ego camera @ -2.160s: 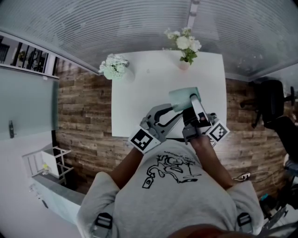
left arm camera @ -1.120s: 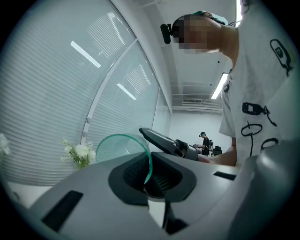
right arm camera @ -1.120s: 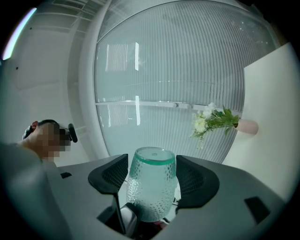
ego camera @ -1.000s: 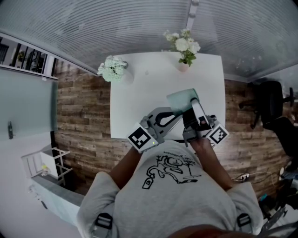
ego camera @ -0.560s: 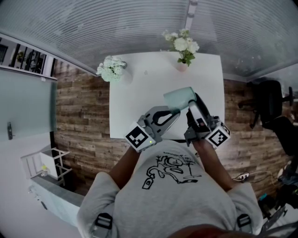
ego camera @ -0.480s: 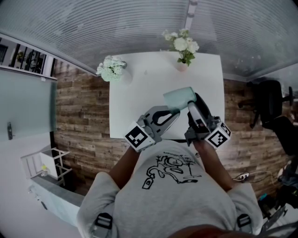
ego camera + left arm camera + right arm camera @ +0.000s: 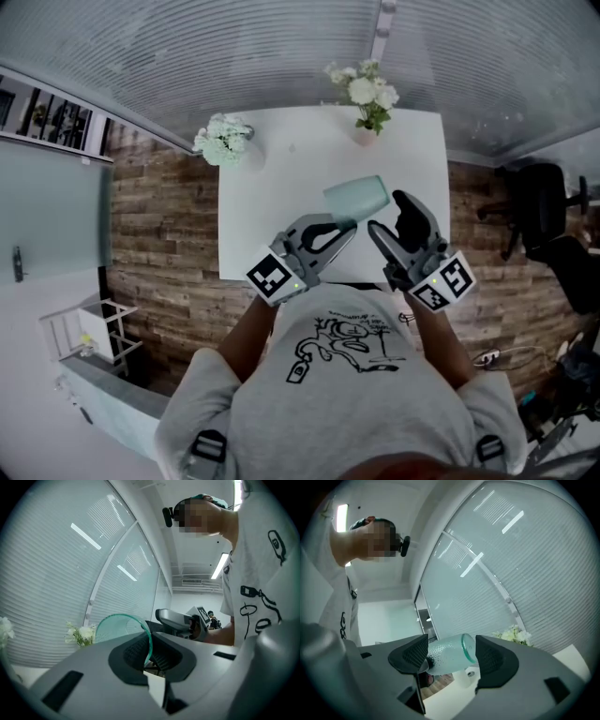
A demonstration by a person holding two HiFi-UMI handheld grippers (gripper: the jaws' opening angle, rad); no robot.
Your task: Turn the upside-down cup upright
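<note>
Left hand-held gripper [image 7: 345, 225] pinches the rim of the cup [image 7: 357, 198]; right hand-held gripper [image 7: 386, 213], spread, just beside it

A white tabletop [image 7: 281, 187] carries a round white bouquet [image 7: 223, 139] at its eleven o'clock corner and potted white flowers [image 7: 364, 92] near one o'clock; a black chair [image 7: 539, 211] stands at three o'clock.

Your right gripper [image 7: 392, 217] has rolled and pulled away to the right, clear of the glass cup [image 7: 356, 198], which has drifted slightly left.
</note>
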